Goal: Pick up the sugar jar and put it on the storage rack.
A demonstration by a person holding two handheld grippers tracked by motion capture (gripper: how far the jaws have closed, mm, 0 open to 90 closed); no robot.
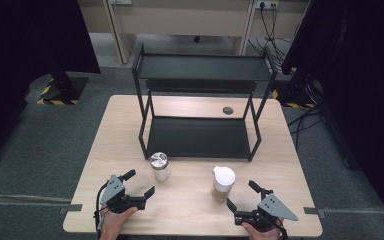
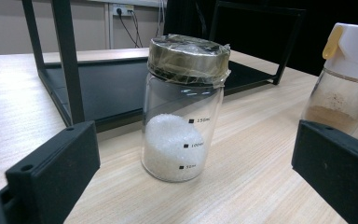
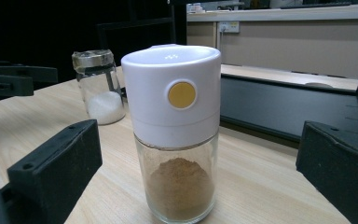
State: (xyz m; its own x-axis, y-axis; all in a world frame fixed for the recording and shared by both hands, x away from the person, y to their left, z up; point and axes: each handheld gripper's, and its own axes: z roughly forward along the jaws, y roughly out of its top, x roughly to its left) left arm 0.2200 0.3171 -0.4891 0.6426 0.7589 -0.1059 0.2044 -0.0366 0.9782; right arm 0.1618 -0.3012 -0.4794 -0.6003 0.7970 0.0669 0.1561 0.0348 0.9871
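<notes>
Two jars upright on the wooden table [image 1: 190, 210], both toward the near edge and just in front of the black two-tier rack [image 1: 200, 100] at the middle of the surface. Glass jar [image 1: 159, 166] with a taped metal lid and white granules, close to the rack's near-left leg; same jar [image 2: 182, 107] centred ahead in the left gripper view, volume marks printed down its side, granules up to roughly the middle mark, though small print hard to read. White-capped jar [image 1: 223, 183] of brown powder to its right, nearer the near edge, the two apart; in the right gripper view, seen [image 3: 175, 130] with a yellow round button on the cap.

Left gripper [image 1: 141, 184] held over the near-left part of the surface, jaws spread wide, short of the glass jar and touching nothing. Right gripper [image 1: 244, 196] over the near-right part, jaws likewise wide apart, just beside the white-capped jar but clear of it.
</notes>
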